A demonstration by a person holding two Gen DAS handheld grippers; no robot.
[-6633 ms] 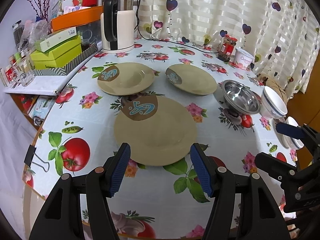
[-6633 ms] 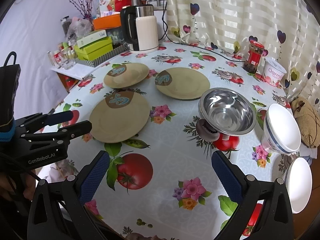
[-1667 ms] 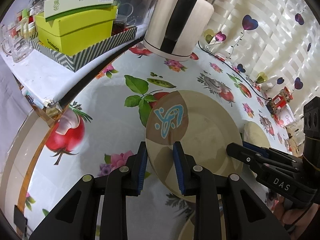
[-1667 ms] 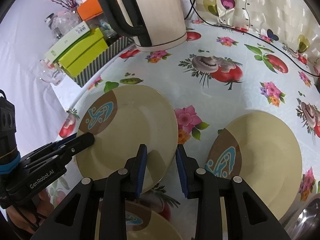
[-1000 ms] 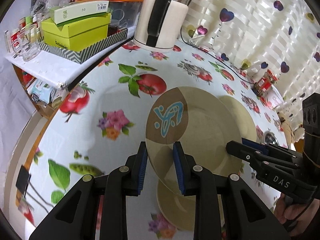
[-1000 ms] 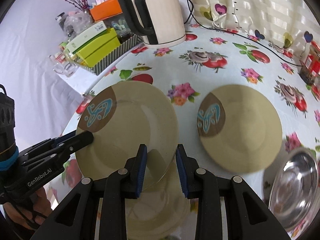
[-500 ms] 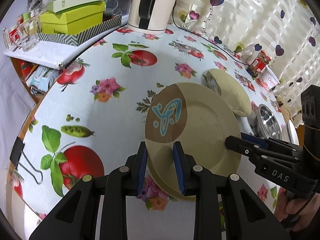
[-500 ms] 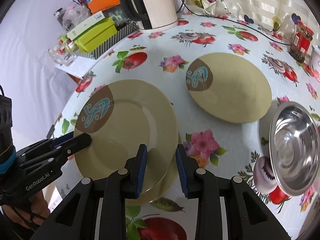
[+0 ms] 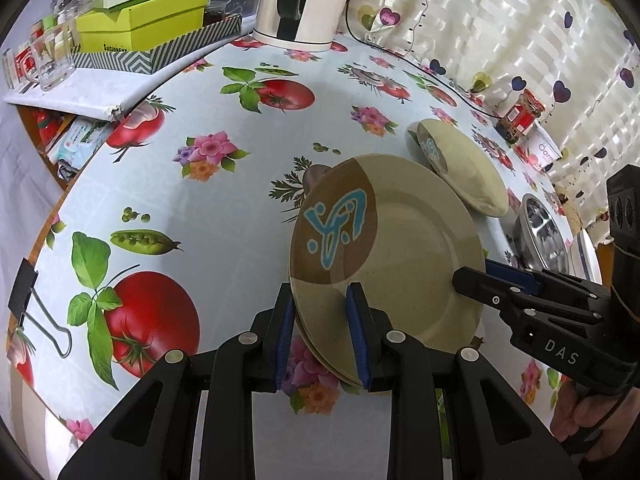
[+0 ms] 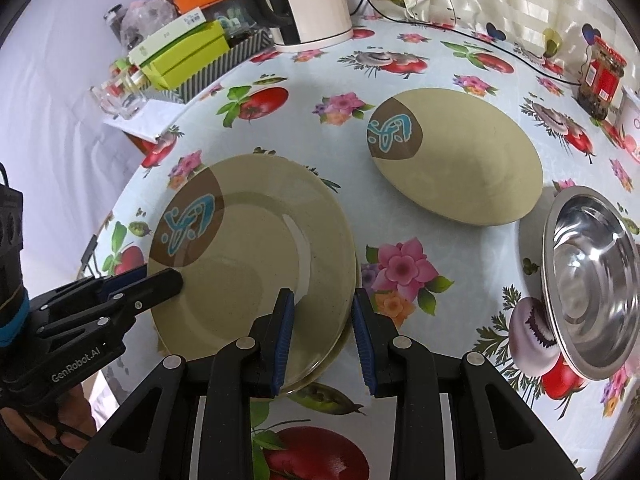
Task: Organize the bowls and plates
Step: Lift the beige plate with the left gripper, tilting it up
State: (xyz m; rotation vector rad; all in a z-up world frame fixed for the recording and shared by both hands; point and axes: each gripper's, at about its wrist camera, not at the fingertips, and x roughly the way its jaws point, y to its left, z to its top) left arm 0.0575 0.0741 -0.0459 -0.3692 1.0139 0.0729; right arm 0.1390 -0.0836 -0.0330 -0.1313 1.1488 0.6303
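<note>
A round table under a vegetable-print cloth carries a beige plate ahead-right of the right gripper, a steel bowl further right, and a white kettle far ahead.

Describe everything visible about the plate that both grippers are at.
The held plate is round, beige and speckled, with a glossy glaze, a raised rim and a brown patch bearing a blue motif. It sits on or just above a second plate whose edge peeks out beneath. The left gripper straddles its near rim; the right gripper straddles the opposite edge. Both sets of jaws are slightly parted, so whether they still pinch it is unclear.
</note>
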